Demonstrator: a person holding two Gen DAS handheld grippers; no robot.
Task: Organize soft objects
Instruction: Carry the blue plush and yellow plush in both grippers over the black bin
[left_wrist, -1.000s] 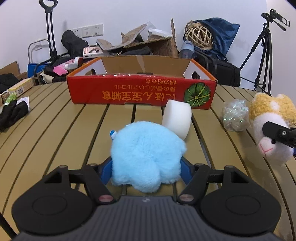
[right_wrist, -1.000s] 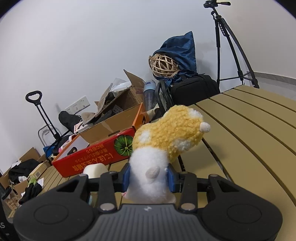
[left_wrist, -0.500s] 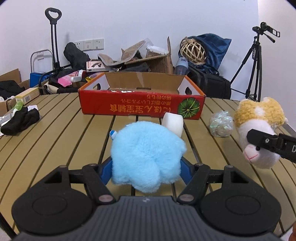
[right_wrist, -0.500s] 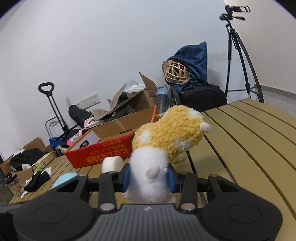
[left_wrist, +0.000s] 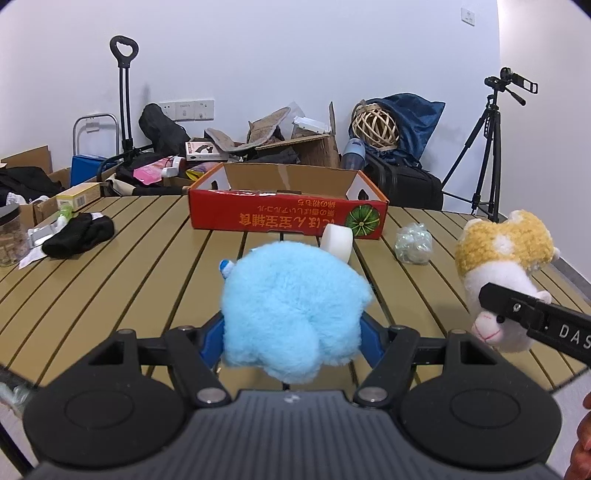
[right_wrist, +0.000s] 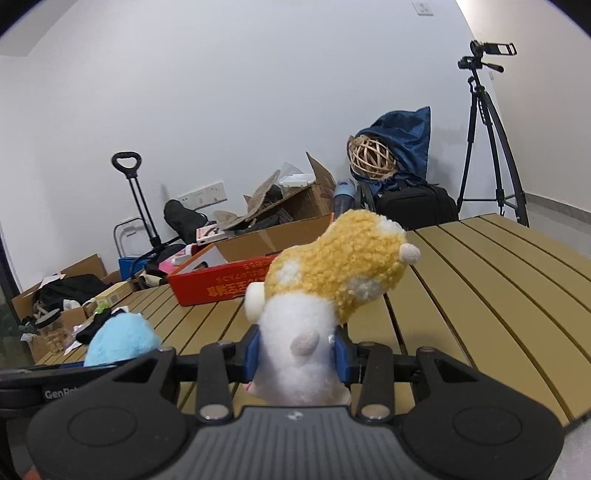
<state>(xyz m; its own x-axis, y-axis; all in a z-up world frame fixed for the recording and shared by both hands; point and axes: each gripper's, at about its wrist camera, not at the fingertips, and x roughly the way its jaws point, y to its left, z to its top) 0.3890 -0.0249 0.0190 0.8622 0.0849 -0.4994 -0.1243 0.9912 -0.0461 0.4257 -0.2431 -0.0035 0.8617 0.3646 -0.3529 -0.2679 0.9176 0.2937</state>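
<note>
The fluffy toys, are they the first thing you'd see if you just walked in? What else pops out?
Yes. A fluffy sky-blue plush toy fills the middle of the left view, squeezed in the left claw above the slatted wooden table. The right claw grips a yellow-and-white plush animal, held up at the right. Behind them on the table sits an open red cardboard box with a green pumpkin picture.

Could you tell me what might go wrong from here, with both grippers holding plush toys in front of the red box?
1. The blue plush toy bulges past the left gripper; the soft fur could slip from the jaws.
2. The right gripper pinches only the yellow and white plush toy's white end, so it may sag or tip out.
3. The white foam roll stands before the red box and could be knocked.
</note>
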